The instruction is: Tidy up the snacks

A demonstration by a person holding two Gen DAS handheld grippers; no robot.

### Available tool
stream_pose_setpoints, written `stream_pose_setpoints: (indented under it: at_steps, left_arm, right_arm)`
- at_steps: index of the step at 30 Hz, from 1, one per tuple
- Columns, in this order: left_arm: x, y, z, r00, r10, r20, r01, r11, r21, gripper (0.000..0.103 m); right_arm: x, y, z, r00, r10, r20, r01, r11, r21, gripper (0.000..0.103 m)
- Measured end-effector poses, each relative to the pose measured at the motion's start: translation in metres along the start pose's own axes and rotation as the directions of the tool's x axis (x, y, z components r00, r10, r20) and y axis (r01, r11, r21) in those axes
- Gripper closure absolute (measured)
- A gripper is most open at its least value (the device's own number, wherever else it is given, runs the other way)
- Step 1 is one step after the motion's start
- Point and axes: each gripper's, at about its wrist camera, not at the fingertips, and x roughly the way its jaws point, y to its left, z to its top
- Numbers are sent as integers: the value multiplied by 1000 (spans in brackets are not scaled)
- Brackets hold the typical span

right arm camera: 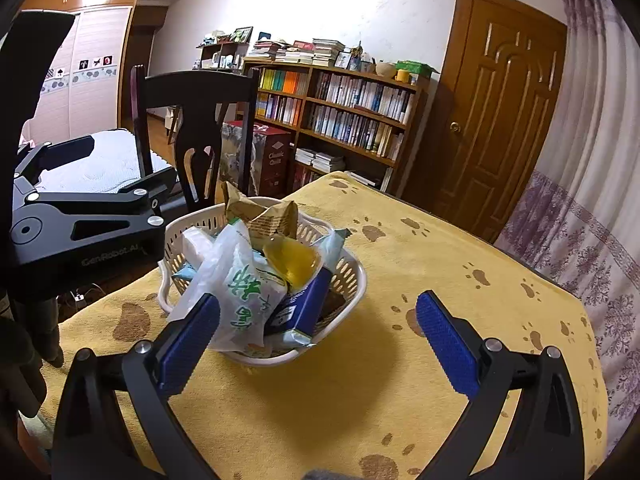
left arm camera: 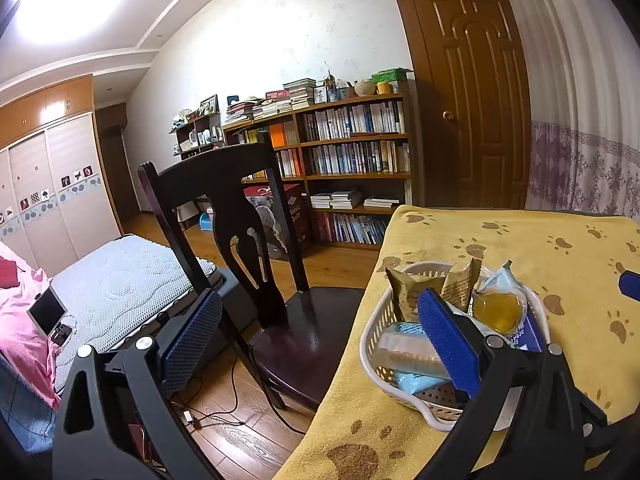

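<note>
A white perforated basket (right arm camera: 356,280) stands on the yellow paw-print cloth (right arm camera: 420,272), heaped with snacks. On top lie a white bag with green characters (right arm camera: 240,292), a yellow jelly cup (right arm camera: 292,260), a blue box (right arm camera: 300,304) and two brown packets (right arm camera: 276,216). My right gripper (right arm camera: 318,340) is open just in front of the basket, its left finger beside the white bag, holding nothing. My left gripper (left arm camera: 320,340) is open at the table's left edge. Its right pad (left arm camera: 448,344) hangs over the basket (left arm camera: 372,344), near the jelly cup (left arm camera: 498,312).
A dark wooden chair (left arm camera: 248,216) stands against the table's left side, with cables (left arm camera: 224,412) on the floor beneath. Behind are a bookshelf (left arm camera: 352,152), a brown door (left arm camera: 472,100), a curtain (right arm camera: 592,200) on the right and a bed (left arm camera: 112,292) to the left.
</note>
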Motion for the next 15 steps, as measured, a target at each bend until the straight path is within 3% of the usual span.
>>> stream_pose_setpoints:
  at_steps: [11,15]
  left_arm:
    - [-11,-18,1,1000,-17,11,16,999,32,3]
    - [-21,-35,0,998,-69,7,68,997,45,3]
  right_arm:
    - [-3,-23,-13,998,-47,-38,49,998,38,5]
    - [-7,-45,-29,994,-81,-74,86,994,68,5]
